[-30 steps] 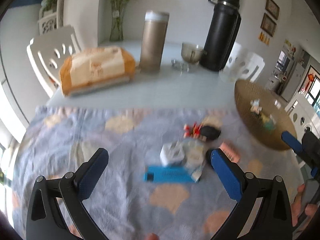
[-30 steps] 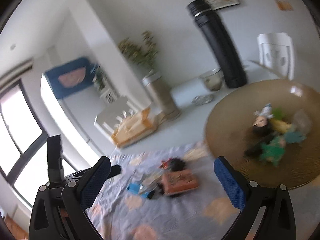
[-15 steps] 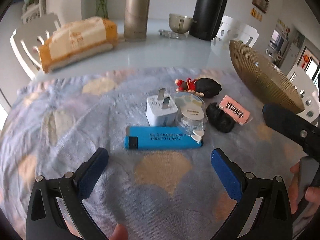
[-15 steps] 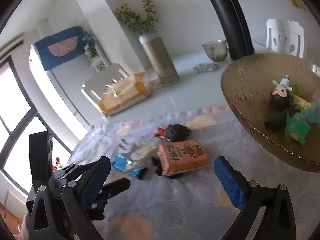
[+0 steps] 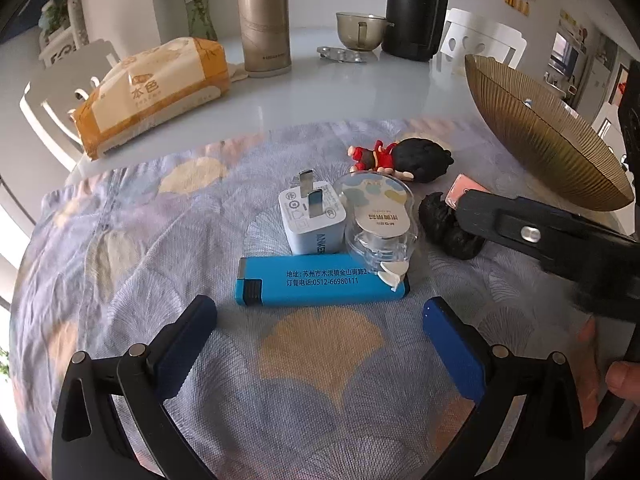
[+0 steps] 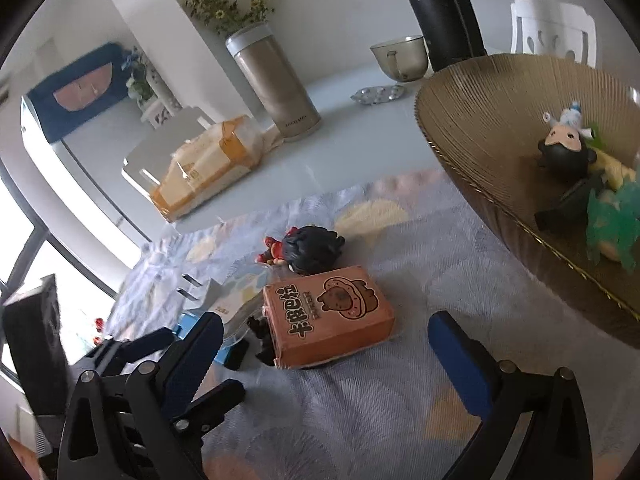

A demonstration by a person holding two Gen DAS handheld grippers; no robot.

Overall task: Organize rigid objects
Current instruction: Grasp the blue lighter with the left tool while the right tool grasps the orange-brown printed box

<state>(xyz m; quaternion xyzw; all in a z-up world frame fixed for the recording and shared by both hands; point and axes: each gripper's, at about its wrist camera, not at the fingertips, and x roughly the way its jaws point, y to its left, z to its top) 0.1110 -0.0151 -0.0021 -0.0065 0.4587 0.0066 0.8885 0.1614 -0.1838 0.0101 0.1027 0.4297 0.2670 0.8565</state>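
Left gripper (image 5: 320,320) wide, empty, over patterned cloth (image 5: 120,260). Beyond: flat blue rectangular lighter (image 5: 320,286), white plug charger (image 5: 310,220) touching clear tape dispenser (image 5: 380,220). Right gripper (image 6: 324,340) wide, jaws just narrowing slightly, empty; orange cartoon-bear box (image 6: 328,316) just ahead. Ribbed amber glass bowl (image 6: 480,120) beyond, toys inside.

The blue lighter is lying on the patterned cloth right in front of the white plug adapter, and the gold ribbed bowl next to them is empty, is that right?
Not quite. The ribbed gold-brown bowl is not empty: the right wrist view shows small toy figures inside it. The rest holds: the flat blue lighter lies on the patterned cloth just in front of the white plug adapter.
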